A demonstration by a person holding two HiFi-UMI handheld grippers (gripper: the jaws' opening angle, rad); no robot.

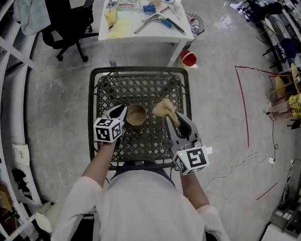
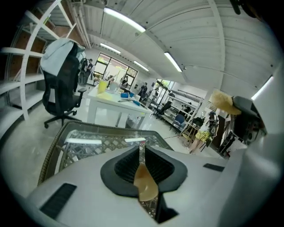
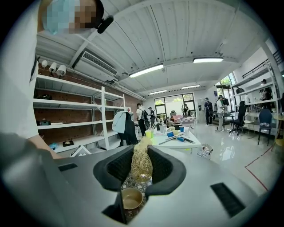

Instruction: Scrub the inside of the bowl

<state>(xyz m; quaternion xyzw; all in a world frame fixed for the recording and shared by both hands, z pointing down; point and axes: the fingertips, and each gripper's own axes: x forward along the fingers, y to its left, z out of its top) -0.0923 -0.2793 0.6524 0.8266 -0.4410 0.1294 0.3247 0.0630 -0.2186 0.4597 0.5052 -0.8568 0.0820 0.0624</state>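
Right gripper (image 1: 171, 116) level around scrubber (image 1: 164, 108), left gripper (image 1: 123, 111) downward on bowl (image 1: 136, 116)

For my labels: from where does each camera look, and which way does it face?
Head view: on the head, steeply down at lattice table; shoulders, forearms show.
Left gripper view: on left gripper, along fingers shut on bowl rim; no body clear.
Right gripper view: on right gripper, along fingers gripping scrubber; white sleeve shows.
All share the bowl.

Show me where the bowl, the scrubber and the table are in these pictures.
bowl (image 1: 136, 115), head view, its brown inside.
scrubber (image 1: 163, 108), head view, its straw tuft.
table (image 1: 92, 105), head view, its left rim.
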